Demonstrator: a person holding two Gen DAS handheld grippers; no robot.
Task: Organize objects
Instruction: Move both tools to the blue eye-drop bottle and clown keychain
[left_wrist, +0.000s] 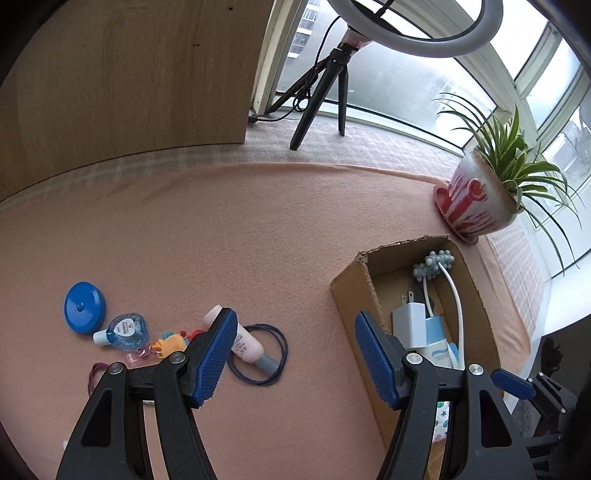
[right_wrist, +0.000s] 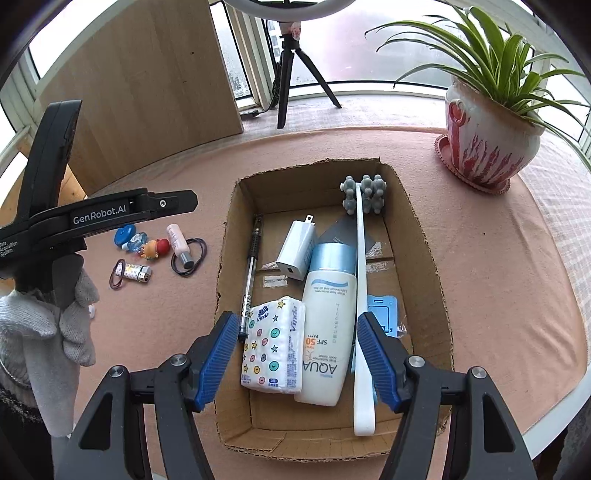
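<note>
My right gripper (right_wrist: 297, 350) hangs open over the cardboard box (right_wrist: 229, 240); the pads touch nothing. Below it in the box lie a tissue pack (right_wrist: 273, 347), a white sunscreen bottle (right_wrist: 327, 332), a pen (right_wrist: 249, 280), a white charger (right_wrist: 297, 249) and a long-handled massage roller (right_wrist: 360, 295). My left gripper (left_wrist: 295, 354) is open and empty above the pink cloth, between the box (left_wrist: 369, 295) and the loose items. Those are a pink tube (left_wrist: 240, 339) lying on dark hair ties (left_wrist: 275, 369), a small toy (left_wrist: 171, 341), an eye-drop bottle (left_wrist: 123, 330) and a blue round tape measure (left_wrist: 83, 308).
A potted plant (right_wrist: 487, 140) stands at the back right of the table. A ring-light tripod (right_wrist: 286, 74) and a wooden panel (right_wrist: 147, 92) are behind it. A gloved hand (right_wrist: 44, 332) holds the left gripper's black housing (right_wrist: 99, 218). A patterned lighter (right_wrist: 138, 273) lies beside a reddish hair tie (right_wrist: 118, 278).
</note>
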